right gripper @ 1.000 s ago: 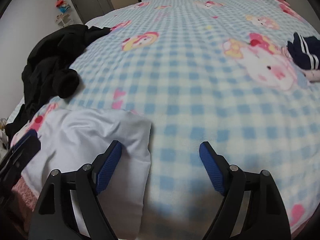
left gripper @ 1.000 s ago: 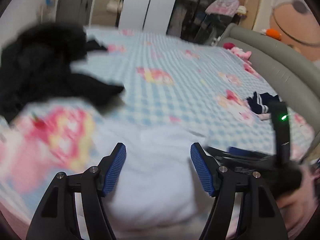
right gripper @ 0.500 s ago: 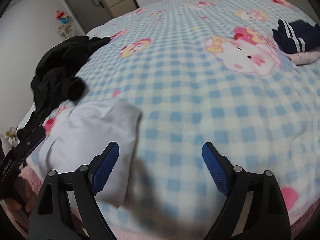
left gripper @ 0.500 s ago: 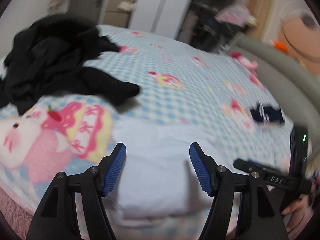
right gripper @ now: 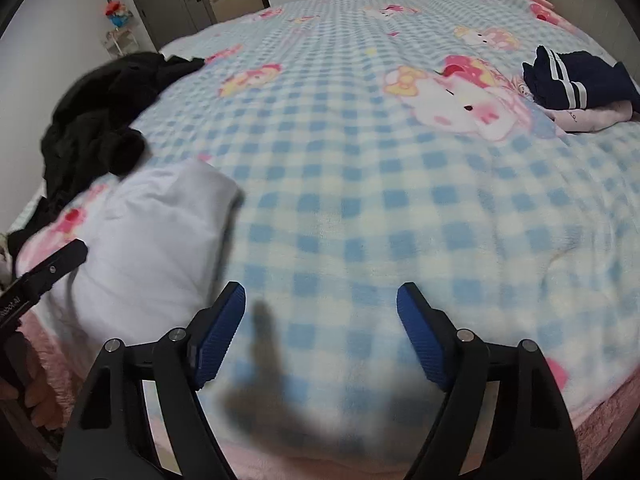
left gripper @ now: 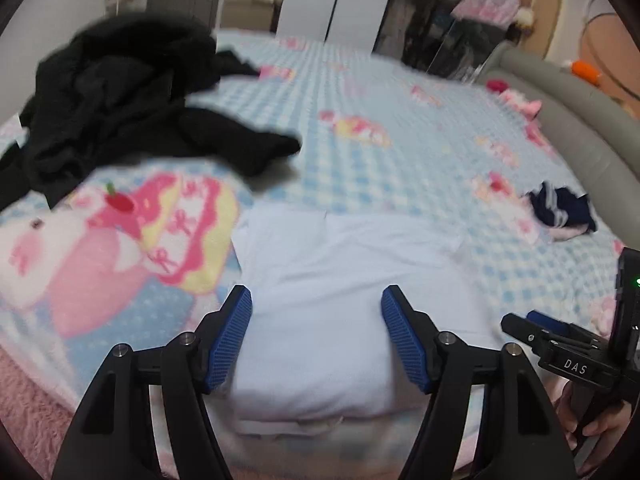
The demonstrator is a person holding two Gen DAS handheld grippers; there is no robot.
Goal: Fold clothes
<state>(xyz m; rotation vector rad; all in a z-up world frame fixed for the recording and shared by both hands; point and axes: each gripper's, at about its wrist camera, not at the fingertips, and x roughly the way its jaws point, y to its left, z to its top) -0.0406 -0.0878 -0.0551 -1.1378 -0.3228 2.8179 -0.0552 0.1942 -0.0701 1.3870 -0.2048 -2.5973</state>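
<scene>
The folded white garment [left gripper: 320, 304] lies near the front edge of the bed, directly ahead of the left gripper [left gripper: 316, 340] and framed between its two blue pads, which hang above it without pressing on the cloth. In the right wrist view the same white garment [right gripper: 156, 240] sits off to the left of the right gripper [right gripper: 320, 336], just beside its left pad and outside the gap.

The left gripper's jaws stand spread wide and grip nothing. The right gripper's jaws are also wide but closing a little; only bare blanket shows between them, with the gripper's own shadow on it.

From left to right across the bed: a heap of black clothes [left gripper: 120, 96] lies rumpled at the far left, one dark sleeve reaching toward the white garment; then the white garment; then, well apart at the right, a navy garment with white stripes [right gripper: 576, 80] resting on something pale pink.

All of it lies on a blue-and-white checked blanket [right gripper: 400, 200] printed with pink cartoon cats. A grey padded bed frame [left gripper: 580, 120] curves along the right side. Behind stand a grey door [right gripper: 160, 4] and white cupboard doors [left gripper: 320, 0].
</scene>
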